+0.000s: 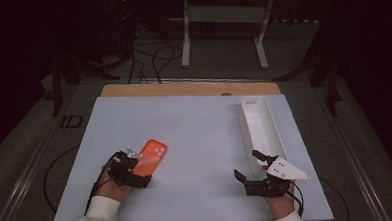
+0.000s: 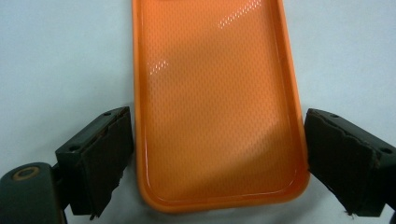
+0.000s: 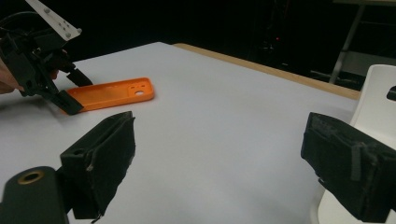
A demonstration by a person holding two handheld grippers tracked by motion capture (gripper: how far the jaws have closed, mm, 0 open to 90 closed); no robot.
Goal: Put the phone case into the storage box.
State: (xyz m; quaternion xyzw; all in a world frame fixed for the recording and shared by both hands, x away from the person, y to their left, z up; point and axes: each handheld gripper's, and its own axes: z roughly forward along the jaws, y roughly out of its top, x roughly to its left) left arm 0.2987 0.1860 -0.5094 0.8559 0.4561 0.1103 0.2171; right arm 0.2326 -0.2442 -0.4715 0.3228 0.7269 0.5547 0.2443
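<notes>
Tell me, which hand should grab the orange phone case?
Probably the left. The left gripper already straddles the near end of the orange phone case, one jaw on each side. The right gripper sits open beside the white tray, well apart from the case.

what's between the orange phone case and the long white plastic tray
Nothing: in the high view, only bare white table top separates the orange phone case from the long white plastic tray.

One orange phone case point(image 1: 152, 155) lies at the lower left of the high view. One white tray point(image 1: 261, 125) sits at the right. Two grippers show, the left gripper point(image 1: 136, 165) and the right gripper point(image 1: 249, 165), on one table point(image 1: 194, 125).
</notes>
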